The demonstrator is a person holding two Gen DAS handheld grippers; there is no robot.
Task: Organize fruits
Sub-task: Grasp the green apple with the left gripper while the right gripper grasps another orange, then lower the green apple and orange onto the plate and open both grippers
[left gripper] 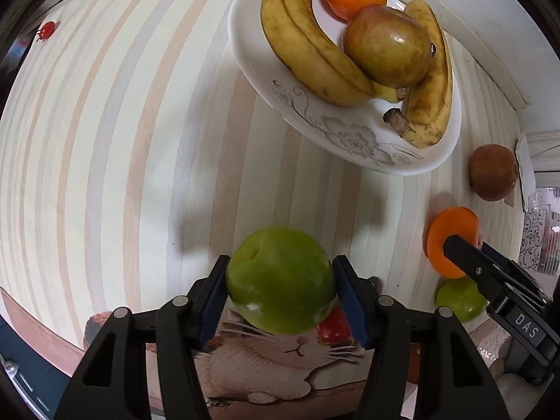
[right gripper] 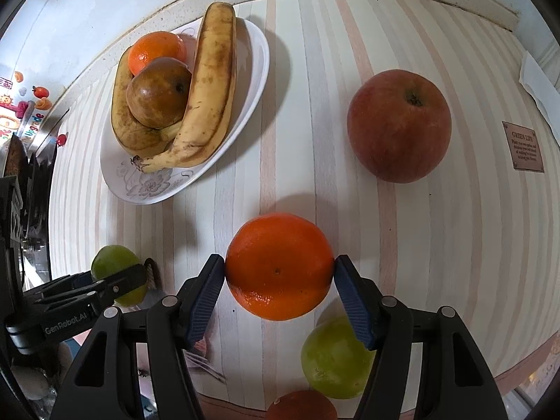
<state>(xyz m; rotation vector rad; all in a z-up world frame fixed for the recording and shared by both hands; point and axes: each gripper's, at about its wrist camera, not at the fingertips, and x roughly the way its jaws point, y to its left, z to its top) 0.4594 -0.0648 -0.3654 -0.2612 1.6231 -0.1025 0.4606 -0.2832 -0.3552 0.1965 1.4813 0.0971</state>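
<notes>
We see the left claw (left gripper: 280, 292) clamped on a green apple (left gripper: 280, 280) and the right claw (right gripper: 279, 276) clamped on an orange (right gripper: 279, 266), both above the table (right gripper: 350, 210). The plate (left gripper: 350, 140) lies ahead of both, up-right of the left claw, up-left of the right.

Glossy white glazed plate (right gripper: 245, 105) holds 2 matt, brown-speckled bananas (right gripper: 210, 87). Beside the plate, the striped bench (right gripper: 297, 140) looks smooth. Ribbed blue pads (left gripper: 213, 301) line each matt black plastic claw.
</notes>
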